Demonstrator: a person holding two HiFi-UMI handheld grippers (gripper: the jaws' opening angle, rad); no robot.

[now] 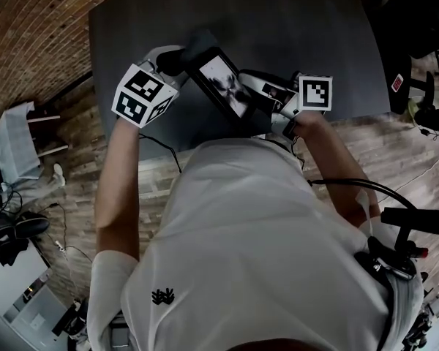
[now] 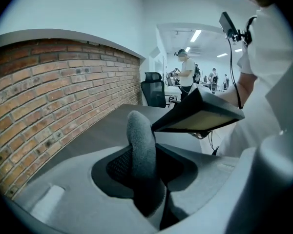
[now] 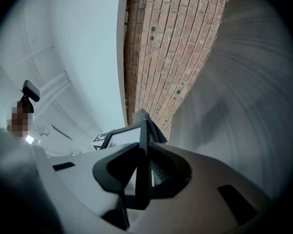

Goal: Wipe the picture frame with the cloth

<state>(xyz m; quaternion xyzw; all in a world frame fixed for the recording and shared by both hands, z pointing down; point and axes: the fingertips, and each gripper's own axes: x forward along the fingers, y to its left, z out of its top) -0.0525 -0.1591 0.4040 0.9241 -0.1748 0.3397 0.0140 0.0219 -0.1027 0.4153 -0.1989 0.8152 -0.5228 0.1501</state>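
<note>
Left gripper [image 2: 145,179] pinches a folded grey cloth [image 2: 140,140] while the right gripper [image 3: 139,174] clamps the picture frame [image 1: 221,81] by one thin edge, holding it tilted in the air above the dark table [image 1: 300,35]. The cloth sits just beside the frame's far left corner, and we cannot tell whether they touch. We judge that edge grip the weak point: a firm wipe could twist the frame out of the jaws onto the table, or tug the cloth free. We see no containers on the table
</note>
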